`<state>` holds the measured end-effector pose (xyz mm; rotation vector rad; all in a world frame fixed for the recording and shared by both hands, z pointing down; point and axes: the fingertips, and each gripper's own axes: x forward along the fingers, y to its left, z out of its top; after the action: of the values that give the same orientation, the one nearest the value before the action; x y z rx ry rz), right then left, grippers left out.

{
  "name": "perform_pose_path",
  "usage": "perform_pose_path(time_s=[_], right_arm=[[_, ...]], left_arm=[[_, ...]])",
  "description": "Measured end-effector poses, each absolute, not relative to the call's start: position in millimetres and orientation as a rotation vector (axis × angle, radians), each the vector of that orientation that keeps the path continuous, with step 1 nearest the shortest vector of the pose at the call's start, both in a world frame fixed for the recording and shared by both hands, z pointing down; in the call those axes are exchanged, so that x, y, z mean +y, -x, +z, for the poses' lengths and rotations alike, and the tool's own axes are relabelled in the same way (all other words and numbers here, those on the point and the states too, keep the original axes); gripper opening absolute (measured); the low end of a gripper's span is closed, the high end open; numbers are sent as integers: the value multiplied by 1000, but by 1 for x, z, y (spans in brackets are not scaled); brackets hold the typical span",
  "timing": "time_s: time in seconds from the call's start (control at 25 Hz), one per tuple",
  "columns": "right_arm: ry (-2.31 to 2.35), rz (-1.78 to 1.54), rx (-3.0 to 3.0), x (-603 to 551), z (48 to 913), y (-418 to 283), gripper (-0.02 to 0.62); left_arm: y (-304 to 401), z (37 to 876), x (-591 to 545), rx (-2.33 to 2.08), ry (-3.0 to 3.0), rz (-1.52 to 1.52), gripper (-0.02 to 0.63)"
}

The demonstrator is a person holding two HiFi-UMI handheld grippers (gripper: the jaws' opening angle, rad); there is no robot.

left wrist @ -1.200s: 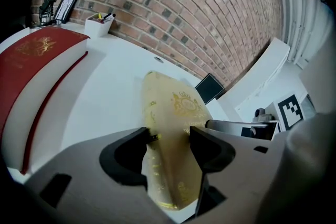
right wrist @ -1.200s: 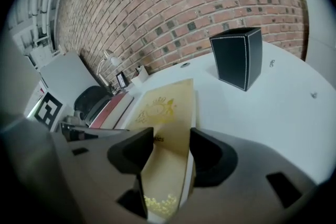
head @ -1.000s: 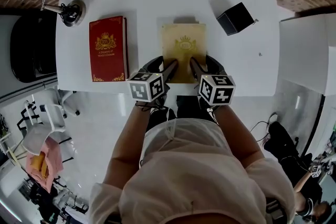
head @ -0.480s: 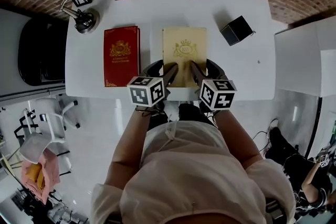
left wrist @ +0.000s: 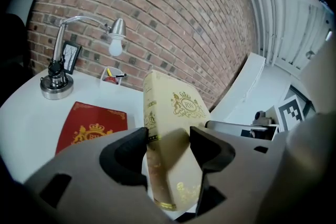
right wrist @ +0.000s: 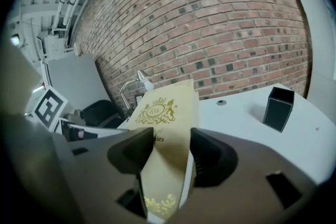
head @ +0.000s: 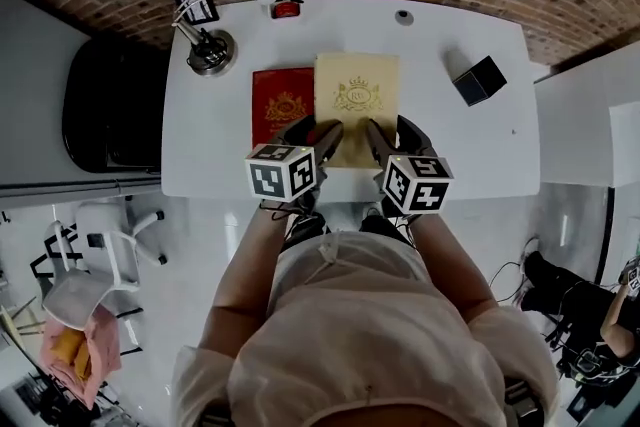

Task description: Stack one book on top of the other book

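Two claws, left claw (left wrist: 168,148) and right claw (right wrist: 171,150), grip the cream book (head: 356,100) by its near edge. It is best carried level, leftward in frame, squarely over the red book (head: 280,107).

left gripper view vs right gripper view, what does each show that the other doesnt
Only the left gripper view shows the red book lying flat on the white table, and the pen cup by the wall. Only the right gripper view shows the black box standing on the table. Both show the cream book raised and tilted, with the left gripper and the right gripper each shut on its near end, plus the brick wall and the desk lamp.
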<state>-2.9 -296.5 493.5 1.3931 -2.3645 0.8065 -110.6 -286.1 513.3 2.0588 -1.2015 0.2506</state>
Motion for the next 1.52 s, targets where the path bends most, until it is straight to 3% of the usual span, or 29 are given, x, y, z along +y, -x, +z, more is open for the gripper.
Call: perform_pose_path(time_s=[0.64,1.52], right_arm=[[-1307,936,-2304,-267,528,144,230],[-1221,1052,-2159,-261,589,160,230]], left_arm=[[255,540,-252,-1200,-1966,293,268],[271,602,-239,-1102,-1846,314,268]])
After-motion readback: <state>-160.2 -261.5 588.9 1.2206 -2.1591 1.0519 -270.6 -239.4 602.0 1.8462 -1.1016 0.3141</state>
